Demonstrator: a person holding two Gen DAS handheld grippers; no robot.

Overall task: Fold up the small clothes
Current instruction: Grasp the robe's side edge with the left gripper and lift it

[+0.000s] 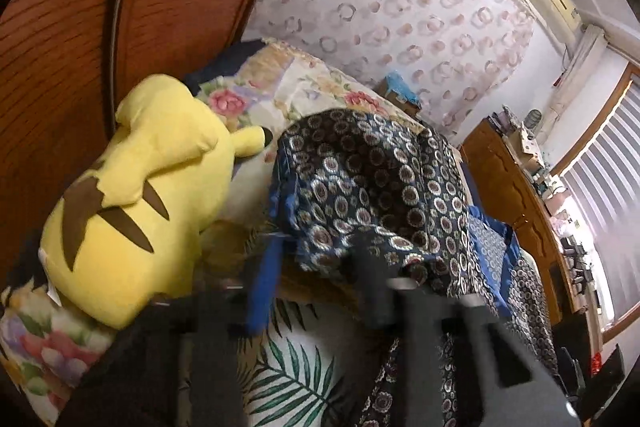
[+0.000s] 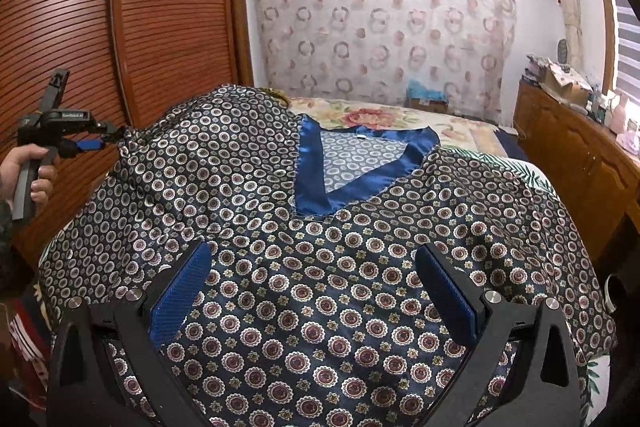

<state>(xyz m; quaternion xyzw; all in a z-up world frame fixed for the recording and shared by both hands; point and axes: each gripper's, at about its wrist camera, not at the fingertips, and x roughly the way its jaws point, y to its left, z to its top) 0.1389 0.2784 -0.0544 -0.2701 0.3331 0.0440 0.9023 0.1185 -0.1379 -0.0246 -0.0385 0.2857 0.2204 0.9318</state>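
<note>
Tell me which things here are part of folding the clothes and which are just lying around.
Part of the job:
patterned top with blue V-neck trim
left gripper, pinching the top's edge
right gripper, open over the top

Lying about:
yellow plush toy
floral bedding
cluttered wooden dresser

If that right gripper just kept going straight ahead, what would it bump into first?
Probably the patterned top spread just beyond the open right gripper; it points downward onto the cloth, though depth is hard to judge.
</note>
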